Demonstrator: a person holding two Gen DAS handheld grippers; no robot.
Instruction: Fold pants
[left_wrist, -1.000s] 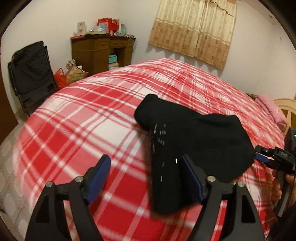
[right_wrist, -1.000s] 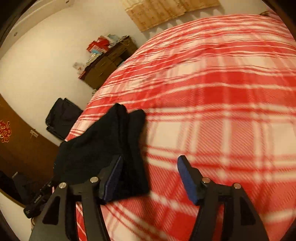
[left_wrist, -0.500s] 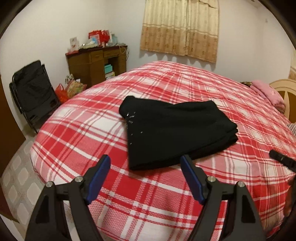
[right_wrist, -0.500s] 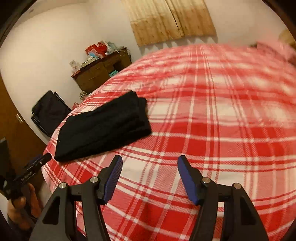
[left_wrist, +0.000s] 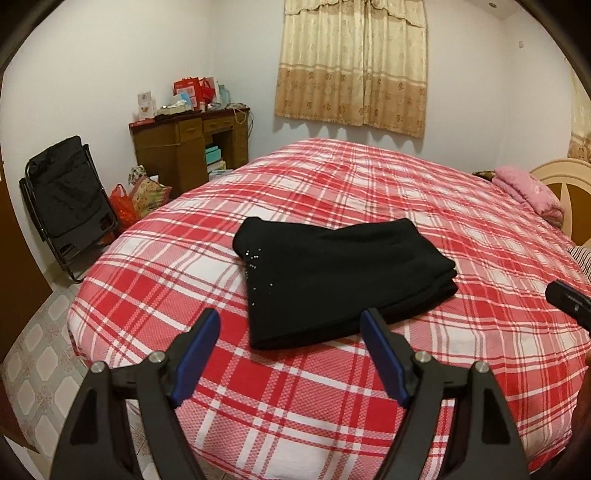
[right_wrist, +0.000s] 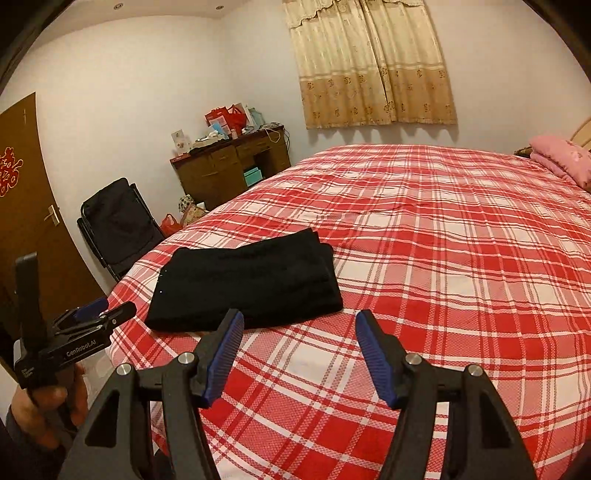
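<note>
The black pants (left_wrist: 332, 277) lie folded in a flat rectangle on the red plaid bed (left_wrist: 461, 221), near its foot corner; they also show in the right wrist view (right_wrist: 251, 284). My left gripper (left_wrist: 290, 345) is open and empty, held back above the bed's near edge, apart from the pants. It also shows at the left of the right wrist view (right_wrist: 99, 310). My right gripper (right_wrist: 299, 343) is open and empty, back from the pants and to their right. Its tip shows at the right edge of the left wrist view (left_wrist: 569, 301).
A pink folded blanket (left_wrist: 528, 192) and the headboard (left_wrist: 561, 181) are at the far right. A wooden desk (left_wrist: 188, 144) with clutter, bags (left_wrist: 144, 195) and a black folding chair (left_wrist: 66, 199) stand left of the bed. A brown door (right_wrist: 26, 206) is at far left.
Both grippers have pulled up and back from the pants, which now lie folded on the bed. The jaws stay open.
</note>
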